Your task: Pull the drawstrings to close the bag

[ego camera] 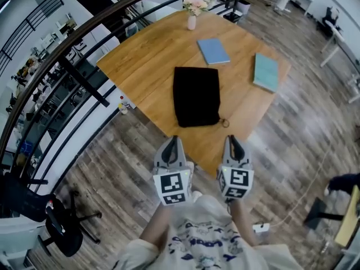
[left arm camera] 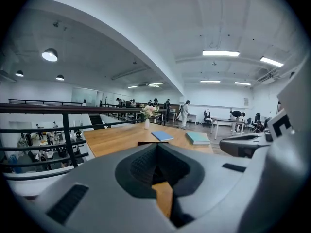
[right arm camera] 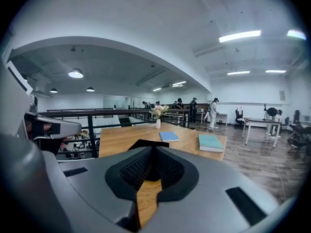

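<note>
A black drawstring bag (ego camera: 196, 96) lies flat on the wooden table (ego camera: 146, 55), with a small cord loop (ego camera: 224, 122) at its near right corner. My left gripper (ego camera: 174, 140) hovers just short of the table's near edge, shut with nothing in it. Beside it, my right gripper (ego camera: 232, 140) is likewise shut and empty. Both point toward the bag from the near side. In the left gripper view only a thin dark edge of the bag (left arm camera: 151, 142) shows above the closed jaws; in the right gripper view the bag (right arm camera: 148, 144) peeks over the jaws.
A blue book (ego camera: 213, 50) and a teal book (ego camera: 266, 72) lie beyond and right of the bag. A vase of flowers (ego camera: 193, 11) stands at the far corner. A black railing (ego camera: 84, 83) runs along the left. A black chair (ego camera: 59, 229) stands on the floor below left.
</note>
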The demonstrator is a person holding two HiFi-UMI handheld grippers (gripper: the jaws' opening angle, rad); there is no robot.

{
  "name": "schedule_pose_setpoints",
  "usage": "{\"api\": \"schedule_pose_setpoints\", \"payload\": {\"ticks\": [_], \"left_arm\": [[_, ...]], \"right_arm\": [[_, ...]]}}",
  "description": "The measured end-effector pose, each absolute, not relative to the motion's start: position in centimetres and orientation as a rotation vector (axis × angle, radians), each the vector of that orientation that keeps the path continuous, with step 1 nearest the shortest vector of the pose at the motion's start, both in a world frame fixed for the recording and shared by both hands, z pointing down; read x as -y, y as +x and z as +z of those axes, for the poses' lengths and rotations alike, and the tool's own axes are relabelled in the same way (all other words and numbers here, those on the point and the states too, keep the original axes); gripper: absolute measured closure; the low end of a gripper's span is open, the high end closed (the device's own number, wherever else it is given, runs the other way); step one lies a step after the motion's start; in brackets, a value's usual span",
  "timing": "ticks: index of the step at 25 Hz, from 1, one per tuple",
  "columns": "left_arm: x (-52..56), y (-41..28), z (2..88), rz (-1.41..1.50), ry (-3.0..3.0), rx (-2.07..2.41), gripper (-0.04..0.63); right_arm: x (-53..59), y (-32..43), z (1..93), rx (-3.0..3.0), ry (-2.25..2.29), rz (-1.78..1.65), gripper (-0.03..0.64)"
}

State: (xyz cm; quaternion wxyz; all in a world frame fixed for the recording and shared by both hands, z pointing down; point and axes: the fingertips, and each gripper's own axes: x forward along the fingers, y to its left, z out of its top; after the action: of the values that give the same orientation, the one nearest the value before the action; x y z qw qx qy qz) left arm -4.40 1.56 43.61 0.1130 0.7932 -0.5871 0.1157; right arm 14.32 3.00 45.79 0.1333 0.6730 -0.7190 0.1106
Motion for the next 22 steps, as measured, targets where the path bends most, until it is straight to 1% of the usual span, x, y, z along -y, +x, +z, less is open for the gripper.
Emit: {"api": "schedule_pose_setpoints", "payload": {"ticks": [8,14,18,21,22], "left_arm": [[4.1,-4.2,46.7,0.453,2.332,1.611,0.594],[6.2,-3.6,50.4,0.583,2.332,1.471,0.594],[6.4,-3.9,52.3,0.646,2.321,1.388,0.594],[6.4,-3.5,54.0,0.726,2.322,1.334,0.586],[6.5,-3.4,54.6,0.754,2.326,1.314,0.57]], "right_arm": [[1.9,14.9,48.9,1.986,1.906,0.38,0.606],[4.0,15.5,52.0,1.892,1.871,0.453,0.603],[4.4,14.9,53.1,1.854,1.838,0.514,0.543],[4.5,15.3,54.5,1.836,1.798,0.553,0.525],[4.7,15.4,54.8,1.84,1.784,0.566,0.522]]}}
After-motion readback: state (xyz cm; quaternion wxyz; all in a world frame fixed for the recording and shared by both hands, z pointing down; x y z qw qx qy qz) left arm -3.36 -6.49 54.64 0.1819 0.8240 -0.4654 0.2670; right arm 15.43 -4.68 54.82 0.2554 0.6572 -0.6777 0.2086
